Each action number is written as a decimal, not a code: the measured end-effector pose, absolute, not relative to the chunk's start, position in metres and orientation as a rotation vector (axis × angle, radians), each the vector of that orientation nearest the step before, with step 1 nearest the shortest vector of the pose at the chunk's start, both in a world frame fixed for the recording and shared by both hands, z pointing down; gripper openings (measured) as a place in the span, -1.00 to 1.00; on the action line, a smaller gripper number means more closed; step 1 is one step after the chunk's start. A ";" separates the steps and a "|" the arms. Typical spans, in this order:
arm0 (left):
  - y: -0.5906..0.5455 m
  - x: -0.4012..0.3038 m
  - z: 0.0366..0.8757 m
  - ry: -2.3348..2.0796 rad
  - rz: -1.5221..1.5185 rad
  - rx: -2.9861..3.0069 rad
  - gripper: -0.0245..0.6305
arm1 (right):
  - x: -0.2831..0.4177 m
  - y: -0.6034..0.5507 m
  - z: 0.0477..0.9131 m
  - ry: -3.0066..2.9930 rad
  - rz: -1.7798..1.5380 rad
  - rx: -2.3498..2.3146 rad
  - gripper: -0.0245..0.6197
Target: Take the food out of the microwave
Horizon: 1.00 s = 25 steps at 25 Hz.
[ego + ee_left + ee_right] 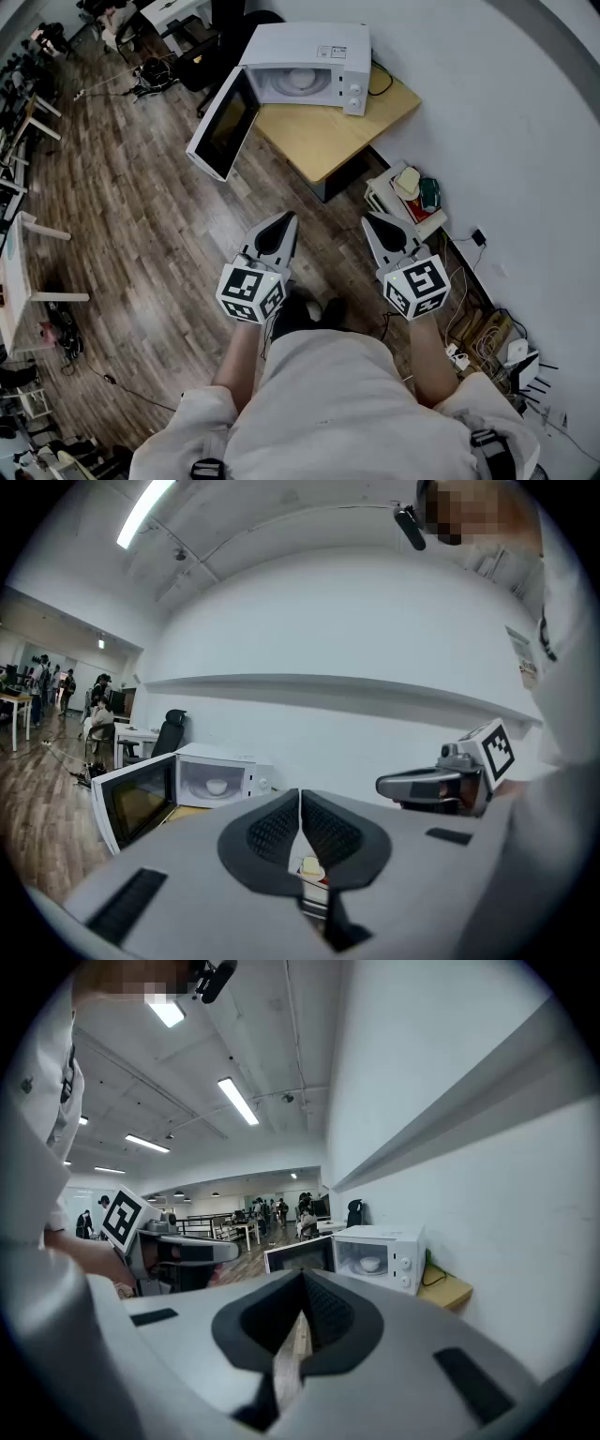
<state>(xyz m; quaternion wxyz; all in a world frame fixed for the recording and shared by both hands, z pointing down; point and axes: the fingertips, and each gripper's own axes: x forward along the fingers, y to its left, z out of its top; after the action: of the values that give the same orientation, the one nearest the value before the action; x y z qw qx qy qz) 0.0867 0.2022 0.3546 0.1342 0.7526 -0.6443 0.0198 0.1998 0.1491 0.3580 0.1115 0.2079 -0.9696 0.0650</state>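
A white microwave (305, 66) stands on a small wooden table (330, 131) against the wall, its door (223, 127) swung wide open to the left. Inside it sits a white bowl (217, 786), also visible as a small bowl (370, 1264) in the right gripper view. My left gripper (286, 222) and right gripper (373, 223) are held side by side in front of me, well short of the table, both pointing toward the microwave. Each gripper is shut with nothing between its jaws.
A low shelf (409, 199) with small items stands by the wall right of the table. Cables and a power strip (469, 342) lie on the floor at right. Office chairs and desks (159, 28) are at the far left. Wooden floor (150, 225) stretches between me and the table.
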 end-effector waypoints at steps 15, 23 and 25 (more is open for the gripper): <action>0.194 0.052 0.358 -1.848 0.089 2.194 -0.89 | 0.177 0.128 0.358 -2.840 0.156 0.665 -0.93; 0.167 -0.006 0.346 -1.767 0.067 2.279 -0.89 | 0.120 0.109 0.349 -2.815 0.203 0.795 -0.93; 0.161 -0.024 0.340 -1.752 0.065 2.305 -0.89 | 0.105 0.106 0.343 -2.808 0.203 0.836 -0.93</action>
<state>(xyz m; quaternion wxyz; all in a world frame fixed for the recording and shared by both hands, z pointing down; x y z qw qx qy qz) -0.0238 0.1608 0.3398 0.1224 0.7899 -0.6004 0.0224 0.1055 0.1060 0.3432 0.1021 0.2830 -0.9512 0.0687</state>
